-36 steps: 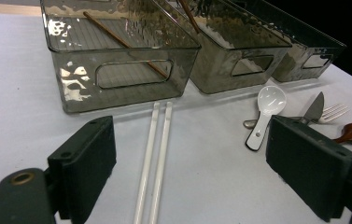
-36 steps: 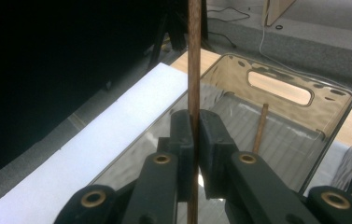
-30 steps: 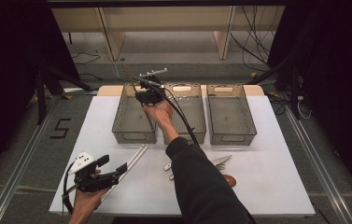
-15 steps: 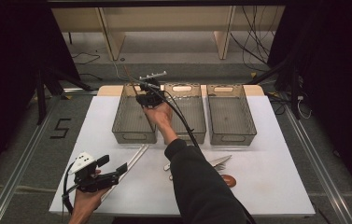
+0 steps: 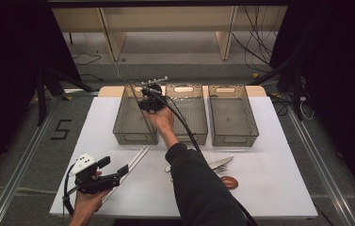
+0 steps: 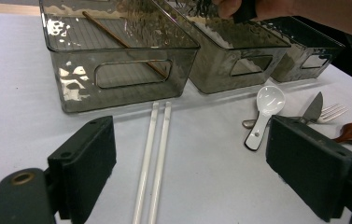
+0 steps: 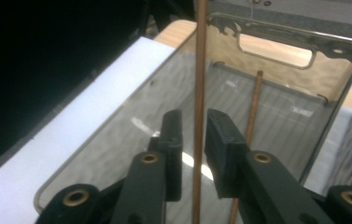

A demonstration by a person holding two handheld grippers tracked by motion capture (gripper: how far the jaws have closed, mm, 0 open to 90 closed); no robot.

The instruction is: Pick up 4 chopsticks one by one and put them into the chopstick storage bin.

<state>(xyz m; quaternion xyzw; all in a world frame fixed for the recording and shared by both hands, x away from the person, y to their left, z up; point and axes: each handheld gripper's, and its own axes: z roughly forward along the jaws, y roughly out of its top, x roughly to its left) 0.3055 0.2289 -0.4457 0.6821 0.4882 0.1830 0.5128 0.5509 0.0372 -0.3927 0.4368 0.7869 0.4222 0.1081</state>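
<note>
My right gripper (image 5: 149, 100) hangs over the left clear bin (image 5: 135, 139). A brown chopstick (image 7: 200, 70) stands upright between its jaws. The jaws have just been opening, and a thin gap shows on each side of the stick in the right gripper view. A second brown chopstick (image 7: 253, 107) lies slanted on the bin floor (image 6: 117, 39). My left gripper (image 5: 121, 171) rests near the table's front left, open wide (image 6: 190, 128). A pair of white chopsticks (image 6: 157, 154) lies side by side on the table between its jaws, untouched (image 5: 135, 159).
Two more clear bins, middle (image 5: 188, 137) and right (image 5: 234, 139), stand beside the left one. A white spoon (image 6: 264, 105), a knife (image 6: 313, 107), a fork (image 6: 333, 112) and a brown spoon (image 5: 229, 182) lie on the white table in front of them.
The right gripper has dipped slightly lower over the left bin. The left hand and gripper have stayed where they were.
</note>
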